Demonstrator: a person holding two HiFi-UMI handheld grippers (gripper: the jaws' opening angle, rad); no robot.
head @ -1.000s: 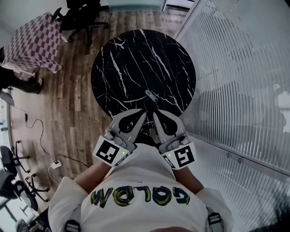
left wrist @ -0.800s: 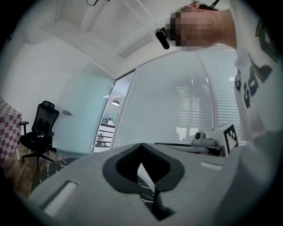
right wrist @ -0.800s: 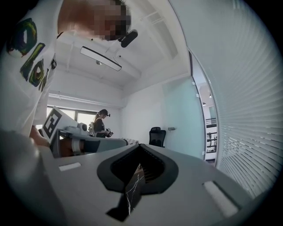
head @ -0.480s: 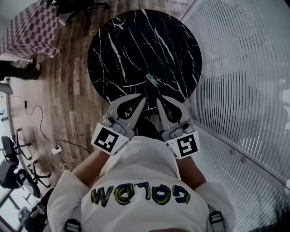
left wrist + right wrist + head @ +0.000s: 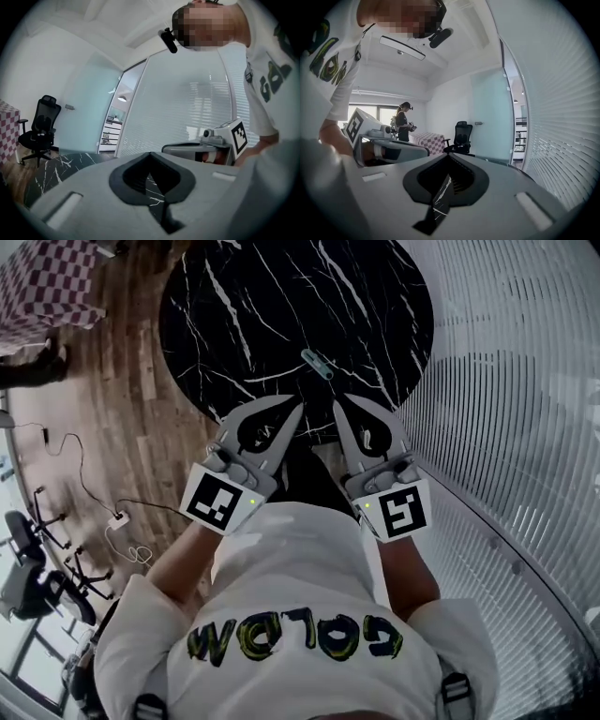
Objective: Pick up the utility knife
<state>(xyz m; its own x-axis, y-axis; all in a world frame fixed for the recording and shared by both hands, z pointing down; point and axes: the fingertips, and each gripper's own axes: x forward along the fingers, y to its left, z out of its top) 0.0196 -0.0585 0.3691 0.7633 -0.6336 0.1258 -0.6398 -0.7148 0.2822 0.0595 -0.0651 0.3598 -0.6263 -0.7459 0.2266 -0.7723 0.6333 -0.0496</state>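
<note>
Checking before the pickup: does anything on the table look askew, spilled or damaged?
Nothing stands out. The utility knife lies flat and alone on the black marble table, near the person's side. The left gripper and right gripper are shut, empty, short of it.

Head view's top edge cuts off the tabletop [image 5: 216, 306]; the utility knife [image 5: 316, 363] (a grey sliver) is too small for detail.

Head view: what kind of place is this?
Probably an office or meeting area: a round black marble table on wood flooring, a black office chair, and a glass partition with blinds.
</note>
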